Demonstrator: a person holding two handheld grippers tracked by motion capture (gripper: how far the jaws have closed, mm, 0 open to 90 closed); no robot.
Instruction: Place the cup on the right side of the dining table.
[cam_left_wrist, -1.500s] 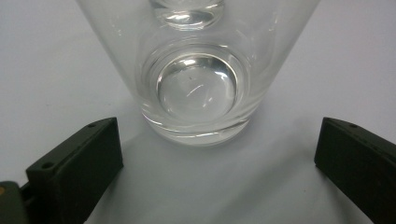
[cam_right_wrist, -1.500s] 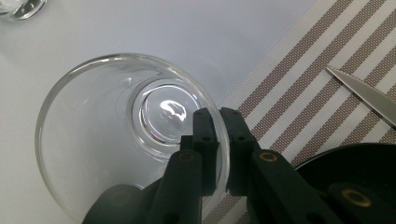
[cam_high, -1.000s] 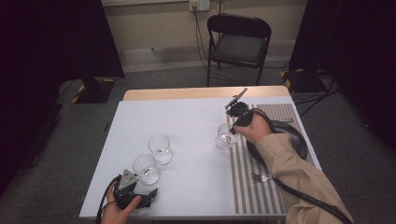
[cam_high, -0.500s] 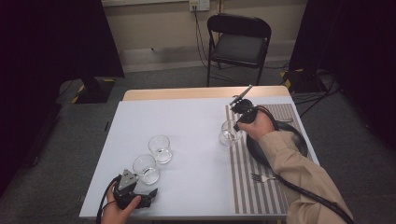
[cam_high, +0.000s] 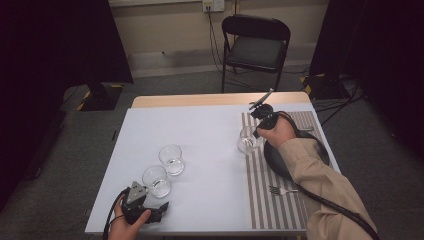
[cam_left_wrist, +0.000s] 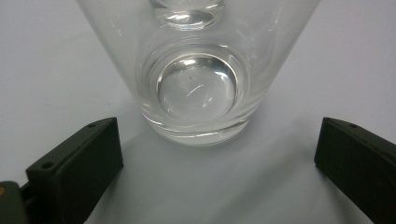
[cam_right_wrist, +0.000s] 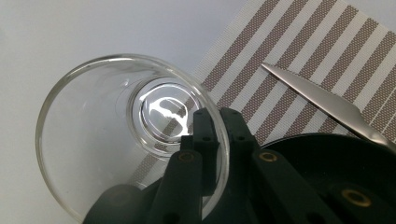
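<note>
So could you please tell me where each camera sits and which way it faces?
High view: above the person's side, facing forward and down at the table; both forearms and grippers show.
Left gripper view: low on the left gripper, facing a glass between open jaws.
Right gripper view: on the right gripper, looking down at its gripped glass, placemat and knife.
Shared: high and right views show that gripped glass.
</note>
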